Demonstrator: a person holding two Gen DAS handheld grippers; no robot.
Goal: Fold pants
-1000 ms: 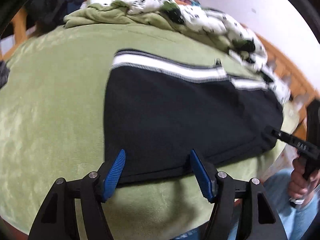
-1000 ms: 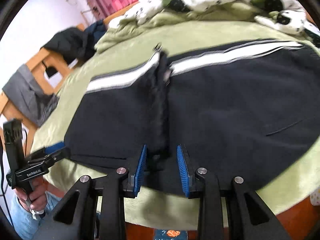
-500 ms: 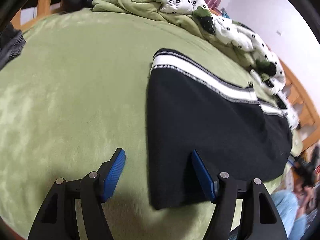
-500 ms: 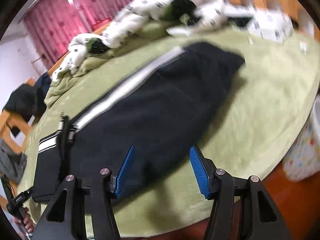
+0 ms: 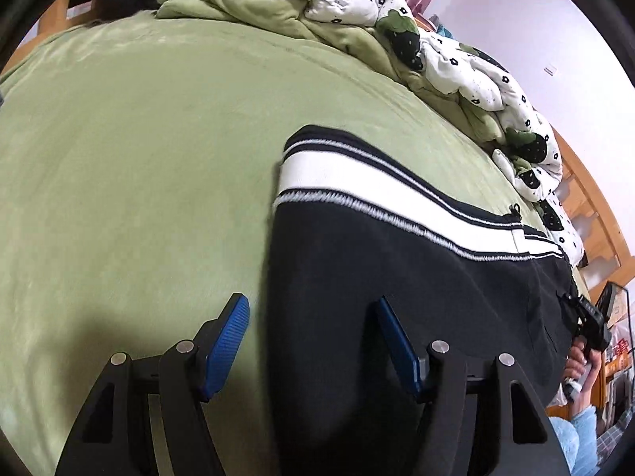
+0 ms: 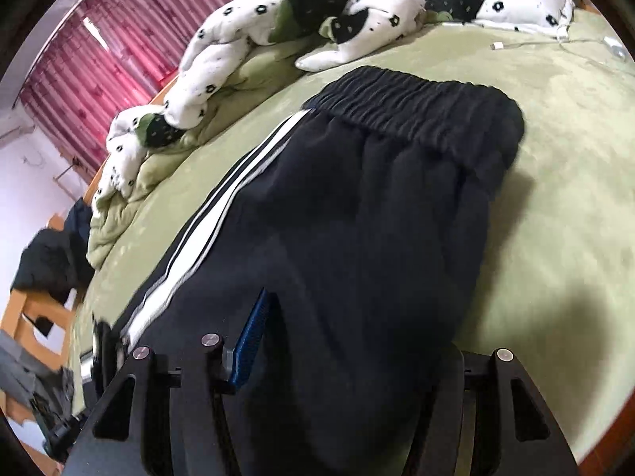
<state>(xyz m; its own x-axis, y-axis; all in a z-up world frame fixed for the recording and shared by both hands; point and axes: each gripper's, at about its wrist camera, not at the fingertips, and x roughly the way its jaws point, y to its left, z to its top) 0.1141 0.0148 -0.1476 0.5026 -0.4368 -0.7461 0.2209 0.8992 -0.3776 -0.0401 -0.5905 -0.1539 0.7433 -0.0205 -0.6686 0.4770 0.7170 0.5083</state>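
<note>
Bedroom, green bed cover as the work surface, crumpled white flower-print quilt along the far edge, wooden bed frame at right.

Left wrist view: black pants lie flat on the cover, leg-cuff end with white stripes nearest the camera. Left gripper hangs over the near edge of the leg, jaws apart and just closing a little; the leg's edge sits in the gap, right pad over the fabric, left pad over bare cover. No clamp visible. Far right: right gripper in a hand, over the other end of the pants.

Right wrist view: red curtain behind. The pants' elastic waistband lies far from the camera, stripes running down the left side. Right gripper: jaws apart, fabric bulging up between them; left pad shows, right pad is hidden behind the cloth. Can't tell if it touches. White cable on the cover beyond the waistband.
</note>
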